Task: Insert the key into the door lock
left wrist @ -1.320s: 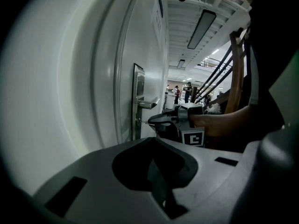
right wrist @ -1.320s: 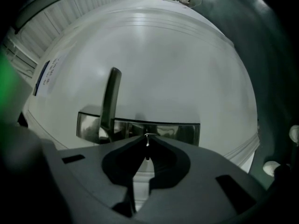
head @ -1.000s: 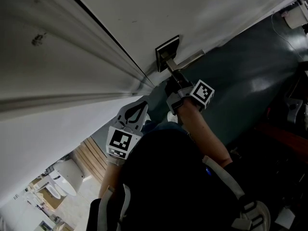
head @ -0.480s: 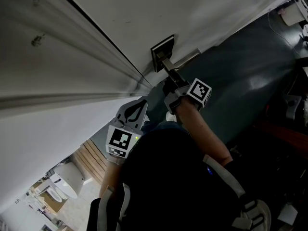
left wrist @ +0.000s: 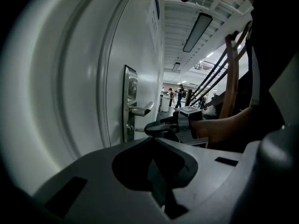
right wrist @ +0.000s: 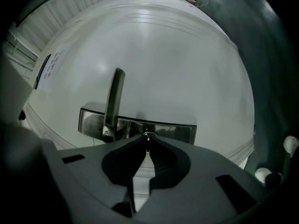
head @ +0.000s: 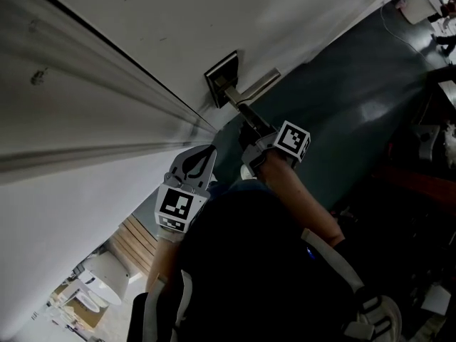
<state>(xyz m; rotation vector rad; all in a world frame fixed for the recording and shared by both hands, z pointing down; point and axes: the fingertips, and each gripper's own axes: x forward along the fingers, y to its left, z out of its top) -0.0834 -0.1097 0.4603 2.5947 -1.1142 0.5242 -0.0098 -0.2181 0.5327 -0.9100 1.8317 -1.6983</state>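
Note:
The steel lock plate point(head: 222, 79) with its lever handle point(head: 262, 83) sits on the white door point(head: 142, 41). My right gripper point(head: 246, 117) points at the plate just beside the handle and is shut on a small metal key point(right wrist: 147, 136). In the left gripper view the key point(left wrist: 134, 129) spans the short gap from the right gripper point(left wrist: 161, 126) to the lower part of the lock plate point(left wrist: 130, 101). How deep the key sits is not visible. My left gripper point(head: 199, 159) hangs back beside the door, shut and holding nothing.
The door frame's edge point(head: 107, 148) runs close to my left gripper. Dark grey floor point(head: 342, 91) lies behind the right arm. Dark furniture point(head: 427, 155) stands at the right. A bright hall with distant people point(left wrist: 177, 94) shows past the door.
The head view has swung, so the lock plate now sits further left in the picture. The right gripper stays at the lock with the key. The left gripper has barely moved.

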